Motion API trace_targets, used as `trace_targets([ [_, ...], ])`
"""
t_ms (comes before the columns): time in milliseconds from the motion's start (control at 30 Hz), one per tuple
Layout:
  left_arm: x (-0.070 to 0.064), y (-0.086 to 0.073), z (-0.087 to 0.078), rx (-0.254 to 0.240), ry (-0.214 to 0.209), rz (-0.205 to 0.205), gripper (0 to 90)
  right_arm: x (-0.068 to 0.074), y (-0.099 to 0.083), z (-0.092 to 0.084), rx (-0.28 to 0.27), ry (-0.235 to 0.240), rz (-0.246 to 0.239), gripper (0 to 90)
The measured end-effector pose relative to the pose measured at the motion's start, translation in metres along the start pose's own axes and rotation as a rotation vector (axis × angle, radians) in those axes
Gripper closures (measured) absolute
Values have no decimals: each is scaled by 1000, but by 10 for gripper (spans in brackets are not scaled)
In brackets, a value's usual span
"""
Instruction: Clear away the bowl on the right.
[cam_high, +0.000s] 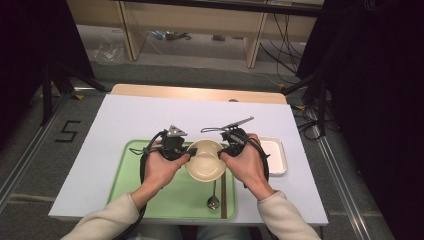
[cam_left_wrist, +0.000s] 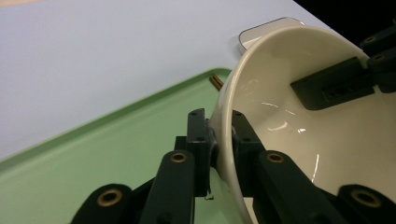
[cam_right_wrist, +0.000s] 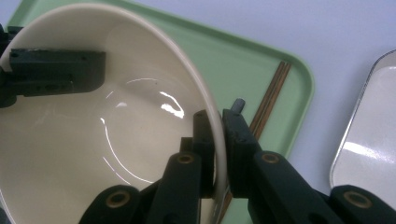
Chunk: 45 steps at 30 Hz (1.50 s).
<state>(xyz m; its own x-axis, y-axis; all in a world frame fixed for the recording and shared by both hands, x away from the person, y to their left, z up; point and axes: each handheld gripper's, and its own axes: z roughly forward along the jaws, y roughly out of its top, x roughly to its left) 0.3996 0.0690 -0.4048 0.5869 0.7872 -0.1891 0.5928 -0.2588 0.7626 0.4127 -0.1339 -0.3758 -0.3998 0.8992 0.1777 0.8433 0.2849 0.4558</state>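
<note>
1. White table top (cam_high: 150, 115) carries a green tray (cam_high: 130, 182) at its near edge, with a white rectangular dish (cam_high: 277, 155) just beside the tray's right side; floor, cables and wooden furniture lie beyond.
2. Cream bowl (cam_high: 205, 160) sits over the tray's upper right part, between the two grippers. Being round, it has no long axis; its mouth is tilted, facing up and toward the person in the high view.
3. Left gripper (cam_high: 186, 156) is clamped on the bowl's left rim. In the left gripper view (cam_left_wrist: 219, 140) one jaw lies outside the wall and one inside, both pressing the rim.
4. Right gripper (cam_high: 223, 154) is clamped on the opposite rim. In the right gripper view (cam_right_wrist: 218, 140) its jaws pinch the thin rim, one each side.
5. Each gripper view shows the other gripper's inner jaw lying against the far inside wall of the bowl.
6. Metal spoon (cam_high: 213, 197) lies on the tray below the bowl, bowl end toward the person, handle pointing away.
7. Brown chopsticks (cam_high: 223, 195) lie just beside the spoon, parallel to the tray's right edge.
8. Whether the bowl's base touches the tray cannot be determined.
</note>
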Motion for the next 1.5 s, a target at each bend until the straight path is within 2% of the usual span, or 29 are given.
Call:
trace_targets([
  [33,1,0,0,7,-7,-9,821,2,0,-1,-3,-28,8,851],
  [100,1,0,1,-2,-4,-28,823,4,0,0,6,-28,17,850],
  [133,2,0,1,17,0,-9,825,5,-1,0,3,-27,31,849],
  [167,3,0,1,28,2,-6,826,3,-1,0,-10,-8,7,847],
  [200,4,0,2,35,1,-15,825,3,-1,0,-11,-16,1,842],
  [233,5,0,3,50,10,2,825,3,-1,1,8,-11,-7,824],
  [267,6,0,3,55,17,8,824,4,0,0,0,0,-4,774],
  [333,10,-3,4,64,23,-11,825,0,0,-1,-65,-6,-61,684],
  [400,15,-4,4,63,27,-27,825,-2,1,-5,-65,8,-76,655],
  [433,17,-4,3,64,30,-30,825,-3,2,-7,-69,18,-66,634],
  [467,19,-5,2,67,36,-29,825,-4,2,-8,-79,14,-82,630],
  [533,22,-5,0,68,38,-34,825,-5,3,-13,-96,33,-65,607],
  [567,24,-6,-1,72,40,-39,825,-7,3,-14,-108,35,-81,606],
  [667,28,-7,-3,71,42,-48,825,-8,5,-20,-136,63,-81,597],
  [767,34,-9,-5,79,45,-51,824,-10,7,-27,-153,95,-56,587],
  [900,41,-11,-8,82,56,-63,825,-16,8,-31,-174,98,-43,587],
  [933,43,-12,-9,83,60,-60,825,-19,9,-31,-179,111,-50,586],
  [967,44,-13,-10,84,60,-65,825,-20,9,-33,-182,103,-31,586],
  [1000,46,-13,-11,86,58,-68,825,-23,10,-33,-180,101,-42,587],
  [1167,51,-18,-13,87,60,-78,824,-38,12,-36,-194,87,0,588],
  [1200,51,-19,-13,86,65,-86,824,-40,12,-37,-182,70,29,588],
  [1267,53,-21,-14,89,63,-94,824,-49,13,-37,-191,53,35,591],
  [1300,55,-22,-15,91,61,-92,824,-52,12,-37,-194,33,54,592],
  [1333,55,-23,-15,93,59,-100,825,-56,13,-37,-190,45,71,592],
  [1367,56,-24,-15,92,63,-102,824,-61,13,-36,-191,43,58,592],
  [1400,57,-25,-15,99,59,-101,824,-63,13,-37,-191,18,81,592],
  [1433,56,-26,-14,95,59,-111,824,-67,13,-36,-198,25,86,592],
  [1467,56,-28,-14,96,61,-111,824,-68,14,-38,-192,30,119,592],
  [1500,56,-29,-13,100,58,-115,824,-71,14,-38,-177,11,119,592],
])
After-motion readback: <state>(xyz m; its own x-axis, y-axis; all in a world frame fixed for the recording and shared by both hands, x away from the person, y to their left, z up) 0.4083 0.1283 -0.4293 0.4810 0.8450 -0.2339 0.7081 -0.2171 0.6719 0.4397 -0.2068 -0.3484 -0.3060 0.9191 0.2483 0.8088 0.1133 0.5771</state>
